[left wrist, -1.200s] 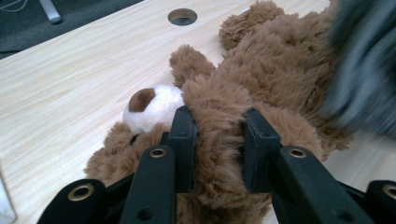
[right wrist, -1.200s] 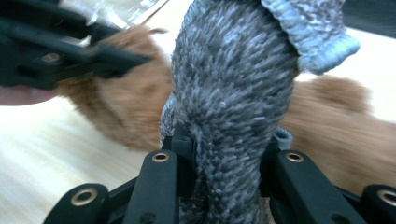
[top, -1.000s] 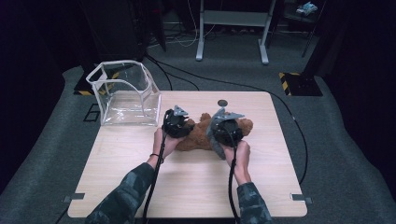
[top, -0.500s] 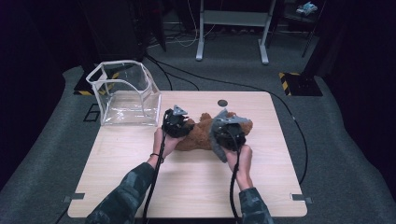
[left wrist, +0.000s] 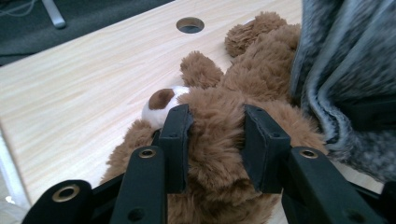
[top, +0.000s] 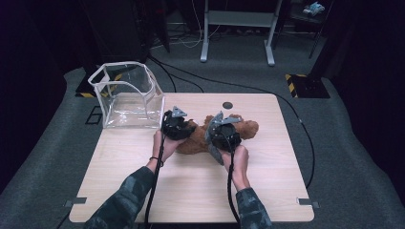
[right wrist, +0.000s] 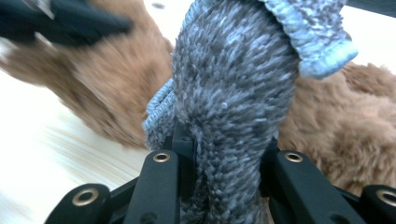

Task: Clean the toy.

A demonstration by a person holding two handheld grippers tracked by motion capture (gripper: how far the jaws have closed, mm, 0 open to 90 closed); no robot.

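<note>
On the wooden table (top: 267,191), beside the clear plastic bin (top: 125,98), a brown teddy bear (left wrist: 243,88) lies on its back at mid-table. Left gripper (left wrist: 217,140) straddles the bear's plush body; its jaws have just been opening, yet the pads still press the fur. Right gripper (right wrist: 224,154) clamps a grey knitted garment (right wrist: 233,84) bunched over the bear. Risk: the loosening left grip may let the bear slide as the knit is pulled, snagging it. Both forearms reach forward, grippers pointing away from the person
</note>
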